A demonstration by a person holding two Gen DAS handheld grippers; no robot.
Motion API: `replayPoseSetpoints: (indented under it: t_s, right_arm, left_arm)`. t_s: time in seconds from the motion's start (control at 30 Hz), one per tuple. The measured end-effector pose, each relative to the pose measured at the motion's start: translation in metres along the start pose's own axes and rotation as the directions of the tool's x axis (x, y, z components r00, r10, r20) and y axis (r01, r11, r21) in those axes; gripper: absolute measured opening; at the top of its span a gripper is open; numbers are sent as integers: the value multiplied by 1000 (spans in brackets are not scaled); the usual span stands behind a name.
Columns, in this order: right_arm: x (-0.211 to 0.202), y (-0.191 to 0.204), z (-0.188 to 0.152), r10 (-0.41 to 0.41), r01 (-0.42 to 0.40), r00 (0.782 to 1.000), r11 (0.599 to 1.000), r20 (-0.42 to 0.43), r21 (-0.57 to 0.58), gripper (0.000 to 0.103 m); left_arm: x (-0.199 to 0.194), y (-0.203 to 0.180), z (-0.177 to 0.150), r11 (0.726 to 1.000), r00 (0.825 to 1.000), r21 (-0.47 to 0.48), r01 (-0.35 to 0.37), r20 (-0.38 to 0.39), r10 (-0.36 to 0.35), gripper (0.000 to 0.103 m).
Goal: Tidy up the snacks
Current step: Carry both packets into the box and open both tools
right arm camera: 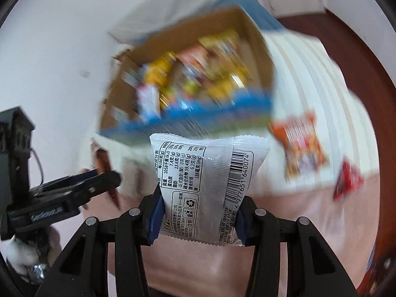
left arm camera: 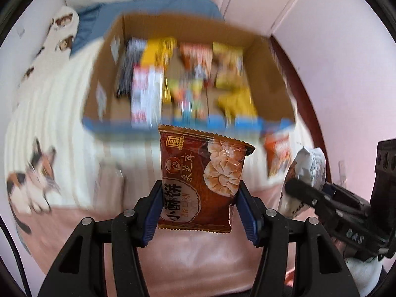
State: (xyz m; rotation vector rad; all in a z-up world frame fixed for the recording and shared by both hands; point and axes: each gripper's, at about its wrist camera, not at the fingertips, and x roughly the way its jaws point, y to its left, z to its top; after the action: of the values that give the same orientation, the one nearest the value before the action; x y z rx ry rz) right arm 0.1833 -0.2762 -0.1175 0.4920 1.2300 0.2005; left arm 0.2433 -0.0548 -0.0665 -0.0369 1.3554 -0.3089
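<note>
A bed [left arm camera: 74, 104] with a cream striped cover and a pink blanket fills the foreground, pale pink walls behind it and a dark wooden frame edge curving along one side. On the bed stands an open cardboard box [left arm camera: 109, 49] with a blue front rim, holding a blurred jumble of snack packets in yellow, orange, white and black. A calico cat print [left arm camera: 32, 175] shows on the cover to the left.

My left gripper [left arm camera: 200, 198] is closed on a brown snack packet [left arm camera: 198, 173]: glossy, with serrated end seals, pictures of round golden pastries and large white characters on a panel near its lower end. It stands upright between my blue-padded fingers [left arm camera: 151, 212], which press its two side edges, its top reaching just before the box's blue rim.

My right gripper [right arm camera: 199, 212] is clamped on a white snack packet [right arm camera: 205, 178], back side toward the camera, showing a nutrition table, a barcode and a recycling mark. It too stands upright, pinched at its sides, its crimped top just before the box's front rim.

Both grippers point steeply downward over the pink blanket, side by side and near each other. An orange packet [right arm camera: 299, 146] and a red packet [right arm camera: 346, 183] lie on the cover right of the box.
</note>
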Motion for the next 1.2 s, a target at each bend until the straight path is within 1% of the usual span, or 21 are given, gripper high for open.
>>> replayPoseSetpoints:
  t_s: [0.03, 0.07, 0.1, 0.13, 0.2, 0.23, 0.33, 0.43, 0.47, 0.53, 0.6, 0.63, 0.67, 0.7, 0.73, 0.77, 0.8, 1.0, 1.1, 1.17, 1.2]
  right_arm:
    - [-1, 8, 9, 20, -20, 1000, 1000, 13, -17, 50]
    - [-1, 18, 26, 29, -28, 999, 999, 26, -39, 50]
    - [-4, 25, 43, 21, -18, 999, 997, 43, -70, 50]
    - [6, 35, 53, 18, -13, 999, 996, 51, -88, 50]
    - [14, 50, 78, 6, 4, 997, 992, 73, -129, 50]
    - [20, 56, 87, 2, 8, 998, 991, 69, -137, 50]
    - [49, 67, 118, -33, 43, 997, 986, 66, -164, 50]
    - [71, 66, 135, -45, 49, 999, 987, 30, -156, 50]
    - [75, 65, 137, -52, 54, 998, 986, 21, -156, 50]
    - [95, 57, 138, -61, 57, 998, 987, -23, -153, 51]
    - [114, 51, 138, -85, 76, 995, 985, -56, -154, 67]
    - [123, 49, 139, -104, 91, 992, 983, -78, -160, 83]
    - [129, 46, 138, -117, 102, 989, 982, -92, -158, 88]
    - [133, 43, 138, -108, 92, 989, 984, -103, -151, 88]
    - [135, 41, 139, -103, 86, 988, 986, -111, -146, 90]
    - [137, 38, 139, -107, 89, 987, 986, -120, -142, 96]
    - [137, 36, 139, -114, 97, 986, 985, -118, -141, 99]
    - [136, 24, 143, -192, 178, 976, 974, -103, -138, 101]
    - [129, 19, 143, -225, 214, 971, 968, -75, -133, 101]
    - [122, 17, 141, -260, 251, 964, 958, -51, -139, 101]
    - [118, 17, 139, -251, 244, 967, 957, -29, -156, 101]
  left_arm:
    - [-7, 2, 13, 1000, 1000, 1, -6, 12, 6, 54]
    - [-7, 3, 25, 1000, 1000, 1, -22, 21, 22, 54]
    - [-11, 6, 37, 999, 999, -2, -41, 34, 41, 54]
    - [-11, 11, 48, 998, 997, 0, -65, 43, 65, 54]
    - [1, 19, 63, 995, 993, -6, -104, 54, 104, 54]
    - [8, 24, 72, 990, 989, -7, -138, 53, 138, 54]
    - [29, 37, 90, 981, 981, -18, -191, 23, 192, 54]
    - [53, 51, 101, 977, 977, -35, -211, -30, 210, 55]
    - [60, 56, 104, 975, 976, -42, -216, -43, 214, 55]
    - [74, 65, 105, 965, 966, -61, -254, -66, 250, 55]
    - [91, 72, 105, 961, 961, -64, -269, -81, 263, 58]
    - [100, 75, 105, 962, 962, -70, -264, -88, 258, 59]
    - [103, 77, 105, 963, 964, -75, -259, -91, 252, 65]
    - [105, 78, 105, 966, 967, -86, -245, -93, 237, 77]
    - [107, 79, 105, 968, 970, -91, -233, -94, 225, 84]
    - [110, 80, 105, 971, 973, -93, -221, -93, 212, 92]
    - [110, 79, 106, 973, 975, -96, -210, -88, 202, 93]
    - [111, 77, 105, 973, 978, -105, -205, -58, 200, 93]
    - [107, 73, 102, 974, 980, -112, -198, -34, 195, 93]
    - [102, 68, 100, 975, 981, -108, -195, -20, 194, 93]
    - [100, 66, 98, 974, 980, -105, -200, -10, 200, 93]
